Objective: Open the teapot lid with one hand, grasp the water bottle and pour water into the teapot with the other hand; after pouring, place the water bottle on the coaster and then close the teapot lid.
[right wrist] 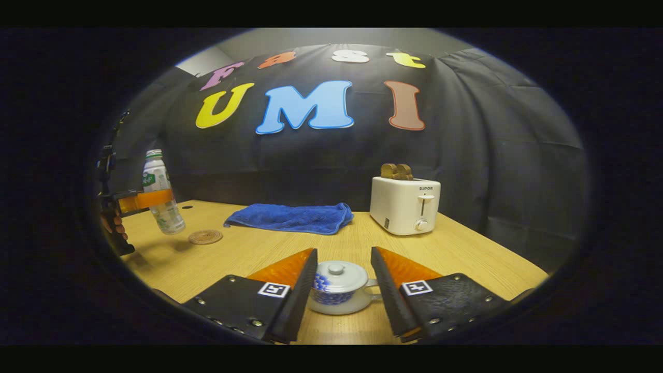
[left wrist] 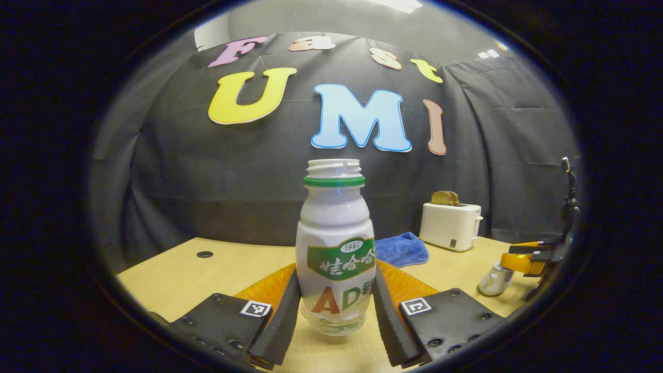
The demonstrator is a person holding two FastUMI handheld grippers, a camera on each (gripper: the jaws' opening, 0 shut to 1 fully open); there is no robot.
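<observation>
My left gripper [left wrist: 336, 269] is shut on a white water bottle [left wrist: 335, 228] with a green label and no cap. In the right gripper view the same bottle [right wrist: 167, 217] hangs slightly tilted above the table, just left of a round cork coaster [right wrist: 205, 237], gripped at its middle by the left gripper [right wrist: 147, 199]. A small white teapot [right wrist: 339, 294] with blue pattern stands on the table with its lid [right wrist: 336, 270] on. My right gripper [right wrist: 343, 252] is open, one finger on each side of the teapot. In the left gripper view the right gripper [left wrist: 531, 257] shows far right over the teapot [left wrist: 494, 280].
A blue towel [right wrist: 292, 217] lies at the back middle of the wooden table [right wrist: 456, 248]. A white toaster [right wrist: 405, 204] holding bread stands at the back right. A hand [right wrist: 115, 225] holds the left gripper at the table's left edge.
</observation>
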